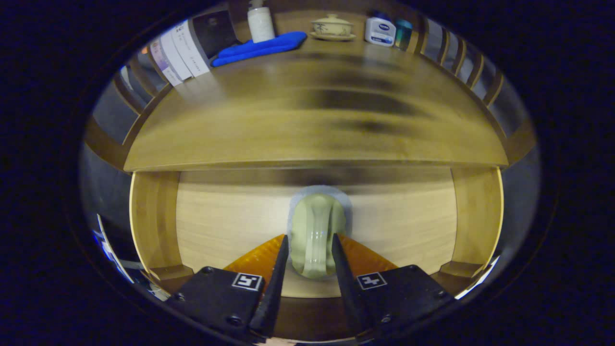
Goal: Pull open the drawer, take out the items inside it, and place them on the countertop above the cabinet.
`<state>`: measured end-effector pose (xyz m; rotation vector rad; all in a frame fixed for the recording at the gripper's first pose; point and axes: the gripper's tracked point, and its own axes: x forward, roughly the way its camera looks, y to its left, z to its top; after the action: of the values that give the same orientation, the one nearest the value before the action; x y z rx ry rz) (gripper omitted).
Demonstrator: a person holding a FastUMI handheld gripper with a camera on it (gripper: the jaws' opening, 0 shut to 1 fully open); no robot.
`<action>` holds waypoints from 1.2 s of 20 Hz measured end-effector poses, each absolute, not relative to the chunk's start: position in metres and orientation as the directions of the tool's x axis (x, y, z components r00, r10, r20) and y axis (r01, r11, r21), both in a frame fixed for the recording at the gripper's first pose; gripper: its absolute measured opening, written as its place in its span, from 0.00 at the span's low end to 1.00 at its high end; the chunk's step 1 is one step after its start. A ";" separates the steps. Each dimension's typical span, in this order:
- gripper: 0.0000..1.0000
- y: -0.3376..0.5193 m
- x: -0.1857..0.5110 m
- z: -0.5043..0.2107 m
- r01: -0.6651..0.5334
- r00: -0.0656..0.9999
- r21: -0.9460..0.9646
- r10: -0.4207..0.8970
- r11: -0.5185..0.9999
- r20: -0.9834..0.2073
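1. One wooden cabinet (144, 216) filled the scene, and every place below is given relative to it. Its countertop (312, 125) spread wide above the opened drawer (216, 216), and most of that top was bare wood.

2. Along the far edge of the countertop stood the clutter: a blue cloth (262, 47), a white pump bottle (260, 21), a lidded ceramic bowl on a saucer (332, 26), and a white jar with a blue label (379, 31).

3. Below the countertop's front lip, the drawer lay pulled out, its pale floor showing on both sides of the gripper.

4. Inside the drawer, about midway between its side walls, sat the task's item, a pale green ceramic cup (317, 235). Its handle faced back toward the gripper, running as a ridge along the line of the fingers. Its long axis pointed from the drawer front toward the cabinet's back.

5. The gripper (310, 257) reached down into the drawer with its fingers set narrow, one on each side of the cup's handle. Both looked to be pressing against it, so I judged the cup gripped.

6. From there the coming move would likely be a lift up past the countertop lip, then forward onto the bare wood.
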<state>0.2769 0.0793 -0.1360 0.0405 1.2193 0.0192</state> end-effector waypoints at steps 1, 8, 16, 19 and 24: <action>0.54 0.077 0.278 -0.139 0.020 0.335 0.032 0.024 0.999 -0.942; 0.20 0.067 0.274 -0.130 -0.017 0.357 0.022 0.027 1.000 -0.934; 0.19 0.057 0.257 -0.059 -0.085 0.421 0.025 0.059 0.996 -0.905; 0.20 0.058 0.260 -0.033 -0.098 0.436 0.033 0.073 0.995 -0.897; 0.20 0.059 0.262 -0.008 -0.155 0.462 0.017 0.088 0.988 -0.882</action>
<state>0.2620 0.0594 -0.0085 -0.0695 1.0800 0.1495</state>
